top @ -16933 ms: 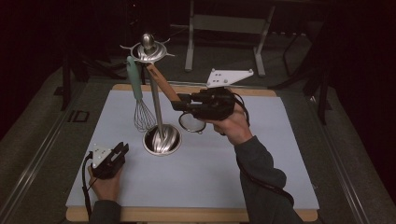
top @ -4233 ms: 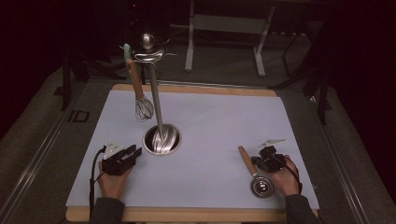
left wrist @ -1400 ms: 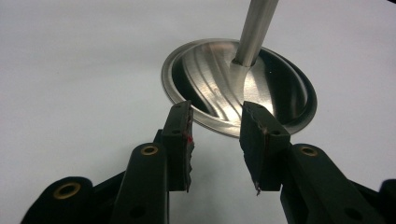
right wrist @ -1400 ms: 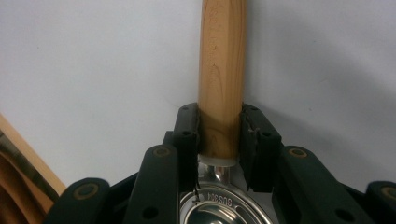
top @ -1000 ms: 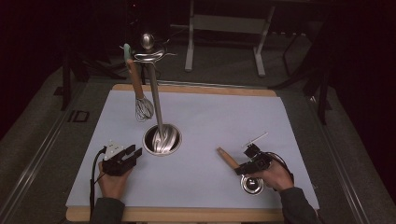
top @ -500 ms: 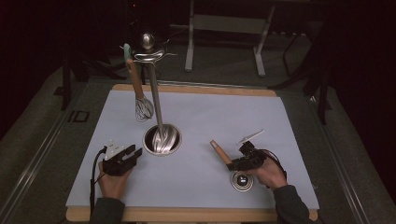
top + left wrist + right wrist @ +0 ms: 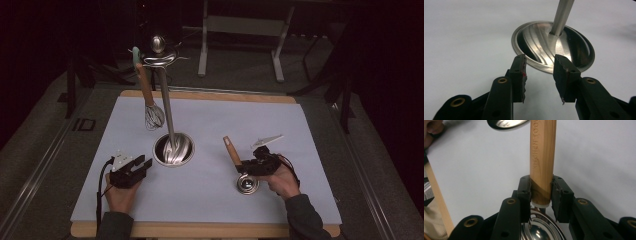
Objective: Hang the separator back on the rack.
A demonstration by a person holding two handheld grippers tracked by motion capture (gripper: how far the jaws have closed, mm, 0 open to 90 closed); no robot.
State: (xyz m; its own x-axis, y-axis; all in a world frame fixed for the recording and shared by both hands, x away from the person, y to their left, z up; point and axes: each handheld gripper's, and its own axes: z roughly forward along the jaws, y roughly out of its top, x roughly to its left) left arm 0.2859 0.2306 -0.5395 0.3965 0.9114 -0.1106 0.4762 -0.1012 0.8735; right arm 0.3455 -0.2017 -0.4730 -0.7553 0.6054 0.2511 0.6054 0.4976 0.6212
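A steel utensil stand rises from a round base (image 7: 172,149) (image 7: 554,47) by a thin pole (image 7: 166,107) (image 7: 562,15). From its top hangs a whisk (image 7: 154,116) with a wooden handle. My right gripper (image 7: 245,166) (image 7: 541,192) is shut on the wooden handle (image 7: 231,150) (image 7: 542,152) of a utensil, gripping it close to its small round metal head (image 7: 247,184) (image 7: 541,230). The handle slants up and to the left, and the head hangs just over the mat. My left gripper (image 7: 142,164) (image 7: 539,75) rests open and holds nothing, its jaws pointing at the base's near rim.
A pale mat (image 7: 300,130) covers a wooden board with its front edge (image 7: 200,231) near me. Dark floor and metal frame legs (image 7: 240,25) lie beyond the table. In the right gripper view the stand's base (image 7: 506,123) and a hand (image 7: 434,127) show at the top.
My right hand has lifted the utensil and carried it left, toward the stand, with the handle still pointing up-left. The left gripper has stayed put.
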